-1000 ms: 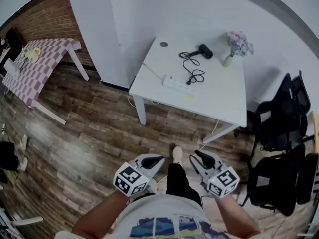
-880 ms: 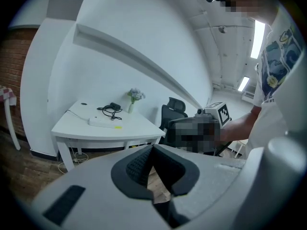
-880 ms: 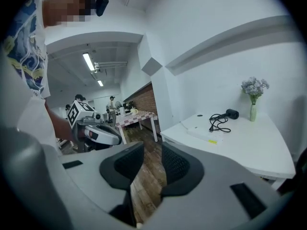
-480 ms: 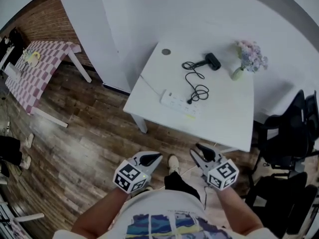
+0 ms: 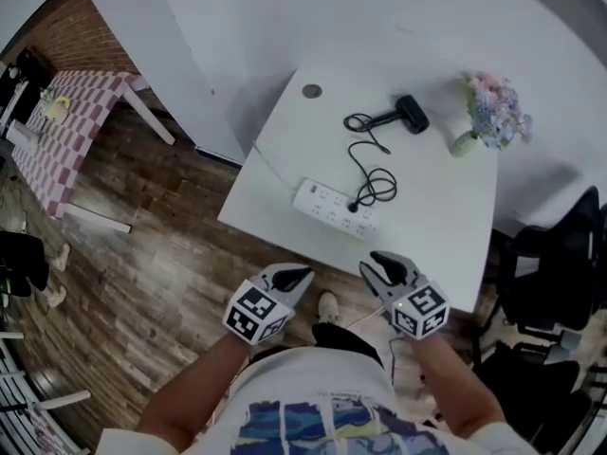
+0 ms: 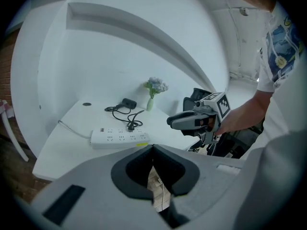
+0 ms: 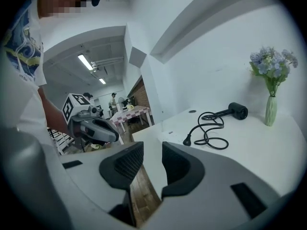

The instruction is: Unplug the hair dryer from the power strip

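Note:
A white power strip (image 5: 334, 209) lies near the front of the white table (image 5: 446, 245). A black plug (image 5: 353, 207) stands in it. Its coiled cord runs back to the black hair dryer (image 5: 410, 112), which lies near the far edge. My left gripper (image 5: 302, 275) hovers just off the table's near edge, jaws shut with nothing in them. My right gripper (image 5: 377, 259) is over the near edge, open and empty, short of the strip. The left gripper view shows the power strip (image 6: 120, 138), the plug (image 6: 130, 126) and the right gripper (image 6: 173, 122). In the right gripper view I see the hair dryer (image 7: 237, 110) and the plug (image 7: 187, 141).
A small vase of flowers (image 5: 491, 114) stands at the table's back right corner. Black office chairs (image 5: 560, 273) crowd the right side. A checkered table (image 5: 66, 131) stands far left on the wooden floor. The strip's white cable (image 5: 270, 171) runs off the table's left edge.
The person has walked up to the table, which now looks larger and nearer. Both grippers have gone from over the floor to the table's near edge.

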